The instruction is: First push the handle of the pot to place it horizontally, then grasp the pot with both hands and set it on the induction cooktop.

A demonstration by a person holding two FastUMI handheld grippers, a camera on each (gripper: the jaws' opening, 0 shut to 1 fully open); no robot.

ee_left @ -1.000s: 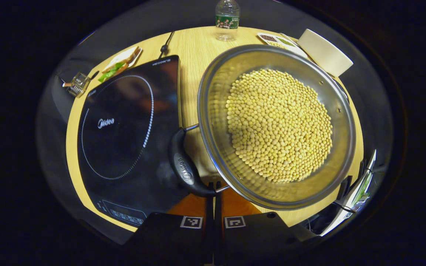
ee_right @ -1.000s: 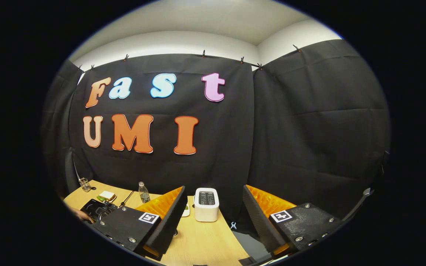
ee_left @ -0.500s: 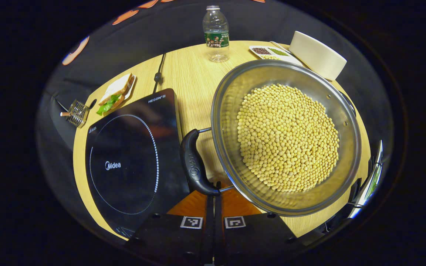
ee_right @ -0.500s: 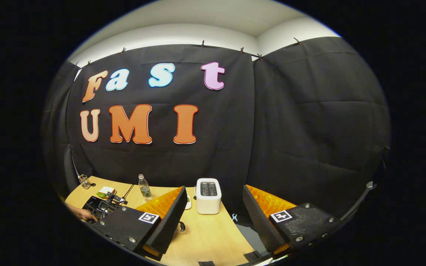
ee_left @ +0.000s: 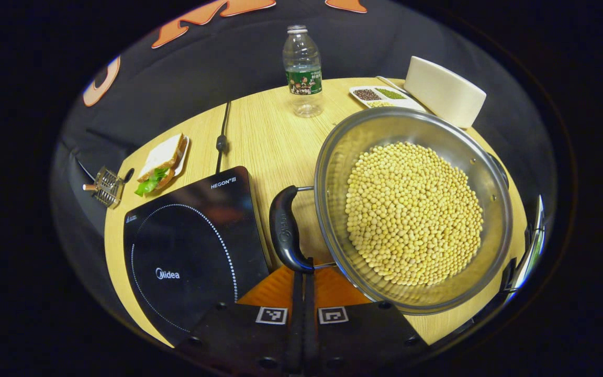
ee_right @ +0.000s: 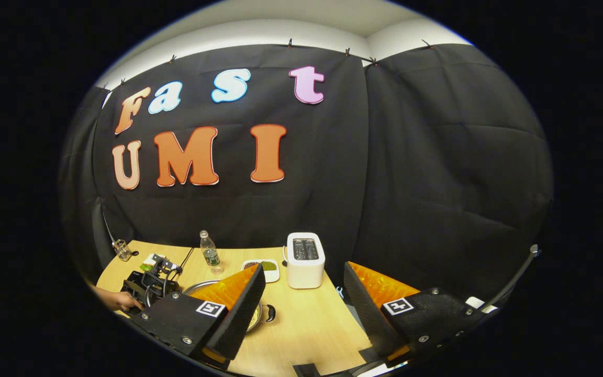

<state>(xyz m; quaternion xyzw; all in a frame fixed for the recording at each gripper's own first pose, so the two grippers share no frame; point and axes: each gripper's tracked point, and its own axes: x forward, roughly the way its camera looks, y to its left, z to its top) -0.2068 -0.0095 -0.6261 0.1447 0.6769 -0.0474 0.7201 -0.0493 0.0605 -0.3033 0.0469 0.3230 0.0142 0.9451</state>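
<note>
Both tongs differ: left [ee_left: 303,272] closed beside pot handle [ee_left: 284,230], right [ee_right: 301,293] spread wide.

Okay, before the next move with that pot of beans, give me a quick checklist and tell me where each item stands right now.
1. Left gripper shut for pushing: ok, its fingers are together at the near end of the pot handle.
2. Handle lying horizontal: cannot tell from this angle.
3. Right gripper open, ready to grasp: ok, fingers wide apart, nothing between them.
4. Right gripper at the pot's other handle: not ok, it is held above the table, pointing toward the wall.
5. Cooktop surface free: ok, nothing on it.
6. Pot off the cooktop: ok, it sits on the table beside it.
</note>
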